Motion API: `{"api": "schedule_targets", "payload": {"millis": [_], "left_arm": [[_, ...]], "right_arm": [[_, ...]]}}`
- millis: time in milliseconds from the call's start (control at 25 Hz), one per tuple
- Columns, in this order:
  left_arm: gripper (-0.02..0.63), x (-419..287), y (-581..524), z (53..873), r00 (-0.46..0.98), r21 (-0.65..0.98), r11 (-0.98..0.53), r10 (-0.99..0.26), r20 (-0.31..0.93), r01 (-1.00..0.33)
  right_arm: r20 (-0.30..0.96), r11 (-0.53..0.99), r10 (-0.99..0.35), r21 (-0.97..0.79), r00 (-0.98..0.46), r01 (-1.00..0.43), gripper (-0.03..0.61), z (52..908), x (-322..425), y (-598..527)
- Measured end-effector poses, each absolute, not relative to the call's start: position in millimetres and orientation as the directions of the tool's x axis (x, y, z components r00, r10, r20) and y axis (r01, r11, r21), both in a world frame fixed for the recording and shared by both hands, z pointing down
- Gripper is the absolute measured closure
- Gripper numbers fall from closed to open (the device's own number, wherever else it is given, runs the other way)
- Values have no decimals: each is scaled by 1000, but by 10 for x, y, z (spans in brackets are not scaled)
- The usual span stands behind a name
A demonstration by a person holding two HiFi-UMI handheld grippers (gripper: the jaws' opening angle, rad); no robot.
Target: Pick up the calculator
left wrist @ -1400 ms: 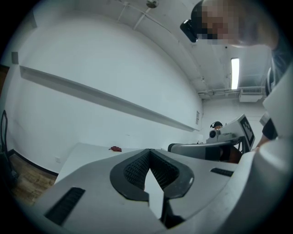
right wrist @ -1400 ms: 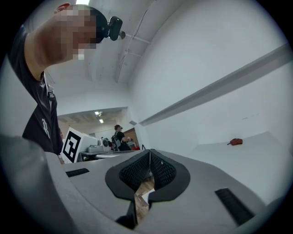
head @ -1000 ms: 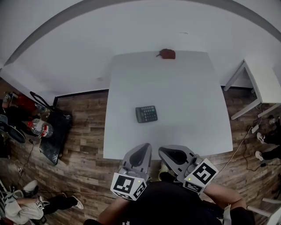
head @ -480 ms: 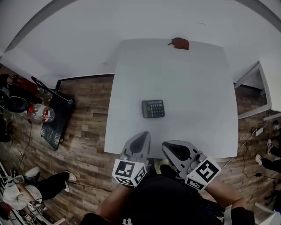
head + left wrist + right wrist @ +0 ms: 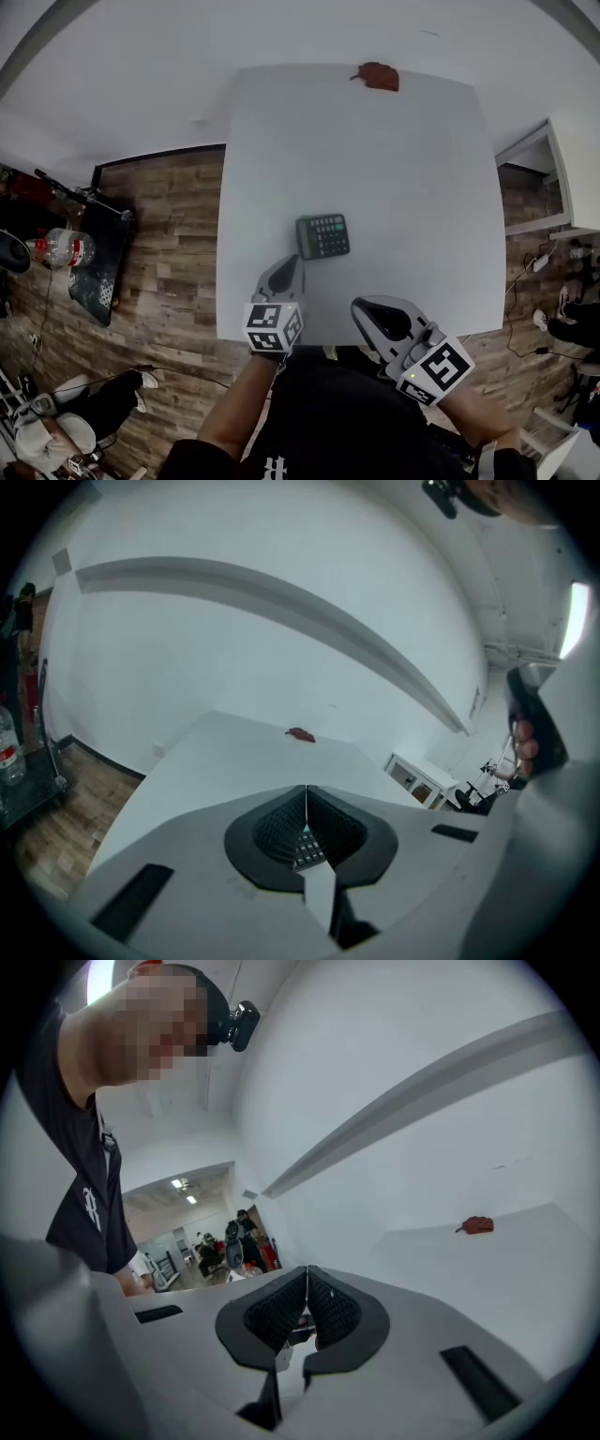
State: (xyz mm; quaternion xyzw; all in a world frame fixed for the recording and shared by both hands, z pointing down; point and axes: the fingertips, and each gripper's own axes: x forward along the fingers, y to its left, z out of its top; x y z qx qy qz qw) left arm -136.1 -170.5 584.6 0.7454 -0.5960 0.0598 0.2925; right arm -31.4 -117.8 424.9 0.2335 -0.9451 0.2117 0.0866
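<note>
White table (image 5: 403, 159), wood floor around: black calculator (image 5: 323, 236) lying flat near its middle. Left gripper (image 5: 289, 263), jaws together, empty, at the calculator's 7 o'clock. Right gripper (image 5: 363, 307), jaws together, empty, 5 o'clock. Red object (image 5: 378, 75), 12 o'clock edge.

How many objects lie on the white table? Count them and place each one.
2. A calculator lies toward the table's near edge; a small reddish object sits at the far edge. The left hand-held gripper covers part of the near edge, possibly hiding something.
</note>
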Motion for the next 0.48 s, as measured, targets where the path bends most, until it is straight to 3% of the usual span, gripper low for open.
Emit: {"api": "schedule_targets", "payload": {"millis": [360, 480], "left_arm": [[604, -1665, -2228, 6836, 297, 532, 43, -790, 536, -846], [525, -1678, -2351, 7112, 326, 597, 86, -771, 546, -798]], "right_arm": [[363, 713, -441, -415, -821, -566, 565, 4480, -290, -1514], [406, 697, -432, -417, -806, -583, 565, 4594, -257, -1534]]}}
